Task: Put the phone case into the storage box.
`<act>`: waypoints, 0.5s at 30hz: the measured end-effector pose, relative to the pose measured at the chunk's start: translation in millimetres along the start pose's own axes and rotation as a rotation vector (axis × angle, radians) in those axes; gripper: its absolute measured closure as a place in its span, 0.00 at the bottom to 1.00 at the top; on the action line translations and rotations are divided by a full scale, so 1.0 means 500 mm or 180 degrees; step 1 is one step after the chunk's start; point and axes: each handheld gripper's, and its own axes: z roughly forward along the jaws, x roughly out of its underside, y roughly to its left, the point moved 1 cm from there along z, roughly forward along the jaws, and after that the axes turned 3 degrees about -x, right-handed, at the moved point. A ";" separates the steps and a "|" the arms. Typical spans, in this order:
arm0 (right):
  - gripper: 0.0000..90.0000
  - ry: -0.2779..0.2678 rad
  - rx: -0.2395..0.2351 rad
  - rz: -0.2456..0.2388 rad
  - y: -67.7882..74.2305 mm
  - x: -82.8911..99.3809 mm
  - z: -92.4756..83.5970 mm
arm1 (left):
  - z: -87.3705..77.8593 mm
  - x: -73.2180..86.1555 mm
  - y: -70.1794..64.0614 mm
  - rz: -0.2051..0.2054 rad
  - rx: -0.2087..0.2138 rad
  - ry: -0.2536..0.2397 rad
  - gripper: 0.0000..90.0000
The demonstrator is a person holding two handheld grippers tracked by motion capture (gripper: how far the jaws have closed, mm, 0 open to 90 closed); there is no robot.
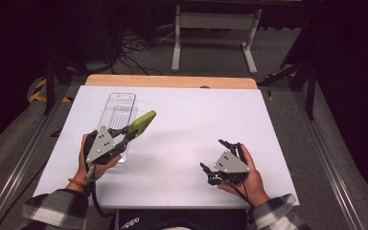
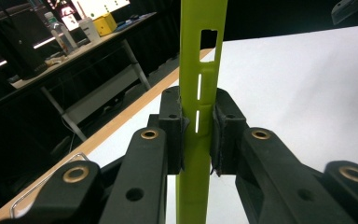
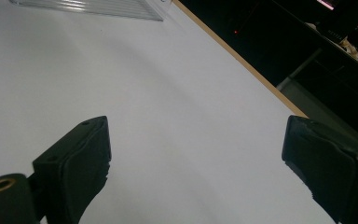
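Left gripper (image 1: 124, 132) clamped tight on green plastic piece (image 1: 141, 122), lifted above near end of clear tray (image 1: 120, 103), left side of white table (image 1: 187, 129). Piece possibly a tool handle, hard to tell. Right gripper (image 1: 215, 160) wide open, empty, low over table's right.

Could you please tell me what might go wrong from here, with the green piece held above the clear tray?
1. The left tool pinches the flat lime-green plastic piece by its thin edges only, so it might twist or slip.
2. The piece hangs over the clear plastic tray; lowering it could nudge the light tray across the white table.
3. The right tool stands open, apart from the tray, so nothing steadies it.
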 end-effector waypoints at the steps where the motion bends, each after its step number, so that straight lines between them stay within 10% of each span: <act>1: 0.10 -0.0004 -0.0002 0.0003 0.000 0.000 0.000 | -0.002 0.000 0.002 -0.0009 -0.0006 -0.0018 0.87; 15: 0.10 -0.0103 0.0020 0.0035 -0.007 0.000 -0.009 | -0.013 0.002 0.022 -0.0102 -0.0095 -0.0059 0.87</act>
